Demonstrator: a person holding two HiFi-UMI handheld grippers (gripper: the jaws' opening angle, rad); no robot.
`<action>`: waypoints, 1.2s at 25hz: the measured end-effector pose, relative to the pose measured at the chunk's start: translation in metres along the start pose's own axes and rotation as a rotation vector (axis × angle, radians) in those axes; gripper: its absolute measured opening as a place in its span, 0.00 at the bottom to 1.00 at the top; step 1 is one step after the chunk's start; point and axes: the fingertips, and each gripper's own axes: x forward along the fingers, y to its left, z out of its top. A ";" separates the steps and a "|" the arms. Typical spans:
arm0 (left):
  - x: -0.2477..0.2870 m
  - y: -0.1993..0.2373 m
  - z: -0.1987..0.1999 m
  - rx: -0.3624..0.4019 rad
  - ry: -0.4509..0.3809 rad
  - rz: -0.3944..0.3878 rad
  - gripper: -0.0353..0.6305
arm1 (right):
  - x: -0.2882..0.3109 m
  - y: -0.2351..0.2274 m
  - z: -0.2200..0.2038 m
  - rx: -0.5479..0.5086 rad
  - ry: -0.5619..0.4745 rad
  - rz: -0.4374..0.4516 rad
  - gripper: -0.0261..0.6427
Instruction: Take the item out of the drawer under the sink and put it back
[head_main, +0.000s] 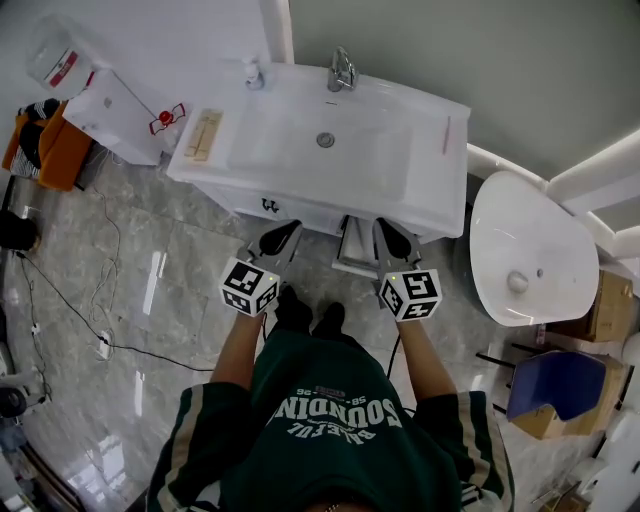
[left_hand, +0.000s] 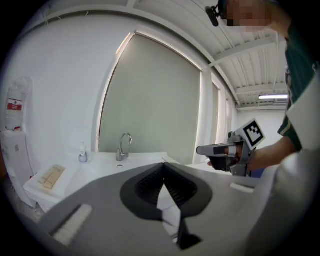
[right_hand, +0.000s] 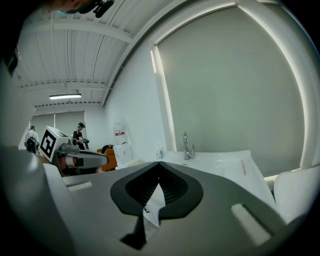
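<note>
With the left claw and right claw both clenched empty at 6 o'clock of the sink, and the item unseen, presumably inside the drawer, the handle could be struck rather than gripped unless the jaws are opened first.

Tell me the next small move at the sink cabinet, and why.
Probably open the left gripper and ease it toward the dark handle under the sink: its jaws are shut on nothing, and it sits just short of the handle.
</note>
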 end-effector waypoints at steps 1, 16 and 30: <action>0.001 0.003 0.001 0.002 -0.001 0.000 0.13 | 0.003 0.000 0.001 0.000 -0.001 0.000 0.04; 0.007 0.013 -0.012 -0.027 0.025 -0.004 0.13 | 0.018 0.003 -0.010 -0.017 0.039 0.032 0.04; 0.021 -0.005 -0.084 -0.112 0.142 -0.043 0.13 | 0.005 -0.025 -0.140 -0.053 0.284 -0.025 0.04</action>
